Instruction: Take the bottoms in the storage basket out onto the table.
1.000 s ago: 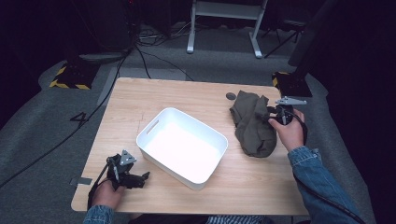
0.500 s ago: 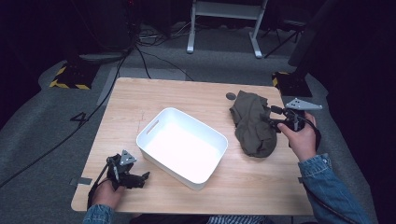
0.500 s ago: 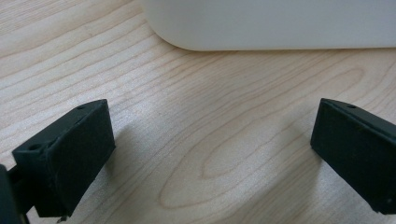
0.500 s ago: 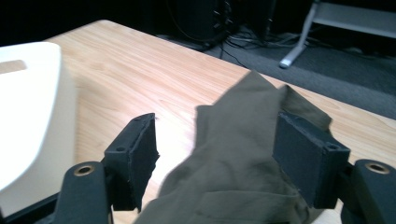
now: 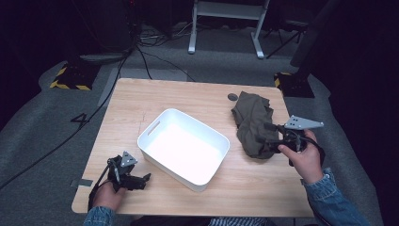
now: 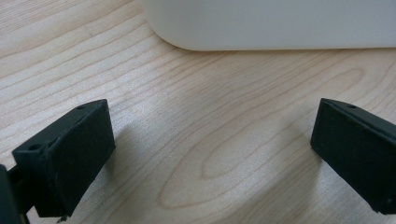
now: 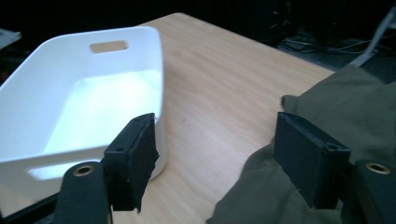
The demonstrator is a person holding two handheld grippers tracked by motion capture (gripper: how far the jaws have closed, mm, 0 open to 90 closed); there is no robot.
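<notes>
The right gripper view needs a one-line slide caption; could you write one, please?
Open right gripper between a white tub and an olive cloth on a wooden table.

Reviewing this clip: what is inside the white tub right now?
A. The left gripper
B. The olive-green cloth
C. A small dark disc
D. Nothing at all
D: the white tub shows a bare floor, while the olive-green cloth lies bunched on the table to its right, by the right gripper.
</notes>
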